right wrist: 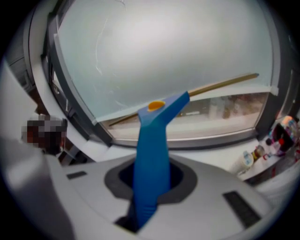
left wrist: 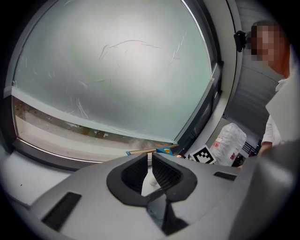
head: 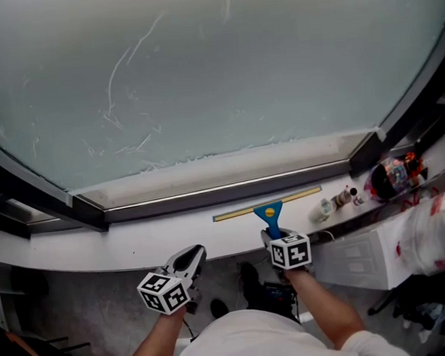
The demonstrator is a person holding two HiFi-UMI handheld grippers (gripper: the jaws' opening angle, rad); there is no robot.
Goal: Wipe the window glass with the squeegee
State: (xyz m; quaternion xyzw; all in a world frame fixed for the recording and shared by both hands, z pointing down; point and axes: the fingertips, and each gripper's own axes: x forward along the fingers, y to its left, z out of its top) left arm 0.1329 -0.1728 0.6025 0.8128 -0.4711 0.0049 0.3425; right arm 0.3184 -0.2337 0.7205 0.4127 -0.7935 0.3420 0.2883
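The window glass (head: 201, 69) fills the upper head view, hazy with thin streaks. A squeegee (head: 269, 210) with a blue handle and a long yellowish blade is held over the white sill (head: 136, 243), just below the glass's lower frame. My right gripper (head: 276, 236) is shut on its handle (right wrist: 152, 154); in the right gripper view the blade (right wrist: 211, 86) runs across the pane's (right wrist: 178, 47) lower edge. Whether it touches the glass I cannot tell. My left gripper (head: 190, 258) hangs to the left below the sill, jaws shut (left wrist: 149, 166) with nothing in them.
Small bottles (head: 337, 202) and a colourful bag (head: 394, 176) stand on the sill at the right. A white plastic bag (head: 436, 228) lies over a white cabinet (head: 362, 255). Dark window frames (head: 51, 203) flank the pane. A person (left wrist: 281, 93) stands at the right.
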